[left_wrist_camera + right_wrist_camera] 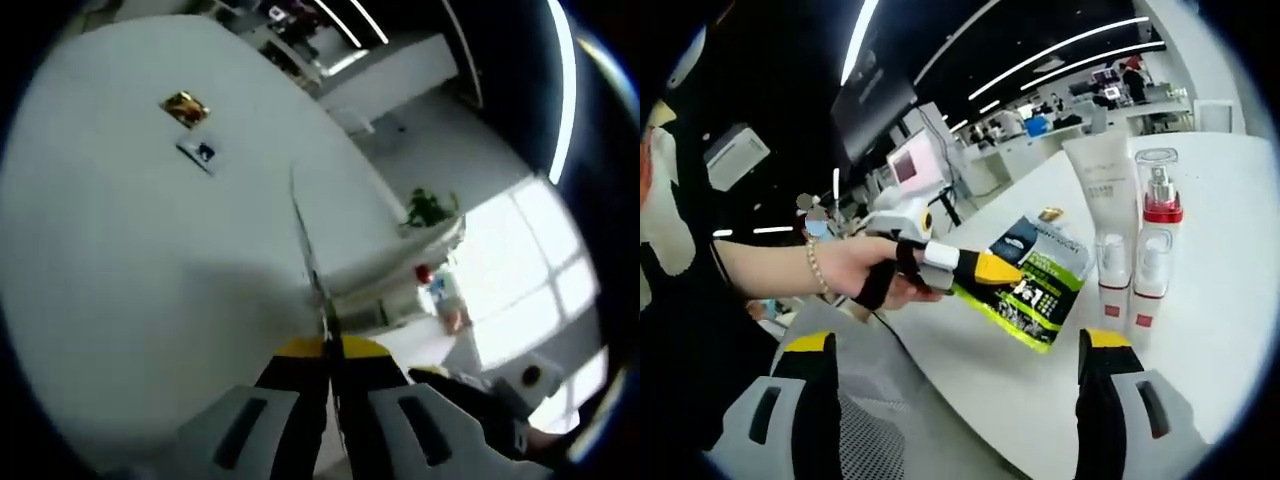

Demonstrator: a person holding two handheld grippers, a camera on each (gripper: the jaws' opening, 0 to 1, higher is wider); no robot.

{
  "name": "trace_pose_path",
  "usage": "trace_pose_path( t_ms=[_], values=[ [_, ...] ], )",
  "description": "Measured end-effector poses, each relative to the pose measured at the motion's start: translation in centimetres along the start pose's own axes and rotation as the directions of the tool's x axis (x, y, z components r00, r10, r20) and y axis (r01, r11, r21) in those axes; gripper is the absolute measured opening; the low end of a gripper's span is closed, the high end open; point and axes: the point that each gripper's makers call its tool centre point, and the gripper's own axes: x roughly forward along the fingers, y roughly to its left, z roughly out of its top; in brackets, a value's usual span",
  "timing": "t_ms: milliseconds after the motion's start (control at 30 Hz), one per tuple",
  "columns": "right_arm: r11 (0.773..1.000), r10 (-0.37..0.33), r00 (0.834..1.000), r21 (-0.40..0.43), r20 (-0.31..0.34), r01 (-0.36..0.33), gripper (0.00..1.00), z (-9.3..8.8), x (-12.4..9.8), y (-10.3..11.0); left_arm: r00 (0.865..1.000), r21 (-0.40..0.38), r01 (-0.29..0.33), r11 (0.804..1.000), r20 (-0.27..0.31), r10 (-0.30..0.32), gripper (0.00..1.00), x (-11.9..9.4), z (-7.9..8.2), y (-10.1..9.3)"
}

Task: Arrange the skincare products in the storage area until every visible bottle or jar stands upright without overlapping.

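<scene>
Gripping a green-labelled sachet [1032, 280] edge-on, left claw [985, 268] closed; writing unreadable

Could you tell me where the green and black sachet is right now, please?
In the right gripper view, the green and black sachet is held edge-on in the left gripper, above the white table's edge, just left of the white tube and red-collared pump bottle.

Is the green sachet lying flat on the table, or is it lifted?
Lifted. The left gripper is shut on the green sachet by one edge, holding it tilted above the table, beside two upright bottles.
</scene>
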Motion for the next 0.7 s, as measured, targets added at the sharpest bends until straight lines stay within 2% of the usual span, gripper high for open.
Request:
trace_pose_path(
  t_ms=[100, 367, 500, 600, 700],
  values=[
    [1.0, -0.013, 1.0, 0.003, -0.013, 0.013, 0.99, -0.4, -0.2, -0.2, 1.0, 0.001, -0.018, 1.0, -0.008, 0.018, 0.02, 0.4, -0.5, 0.7],
    [0.998, -0.061, 0.998, -0.008, -0.019, 0.06, 0.99, -0.3, -1.0, -1.1, 1.0, 0.004, -0.016, 1.0, -0.021, 0.016, 0.02, 1.2, -1.6, 1.5],
    [0.996, -0.093, 0.995, -0.007, -0.019, 0.093, 0.99, -0.1, -1.6, -1.9, 1.0, 0.007, -0.001, 1.0, -0.002, 0.001, 0.02, 1.7, -1.9, 2.1],
    [0.99, -0.127, 0.991, -0.06, -0.04, 0.125, 0.99, 0.0, -2.5, -2.2, 1.0, 0.012, -0.006, 1.0, -0.003, 0.006, 0.02, 1.9, -2.1, 2.6],
    [0.987, -0.147, 0.988, -0.067, -0.048, 0.143, 0.99, -0.2, -3.2, -2.6, 1.0, 0.012, -0.012, 1.0, -0.006, 0.012, 0.02, 2.0, -2.0, 2.3]
  ],
)
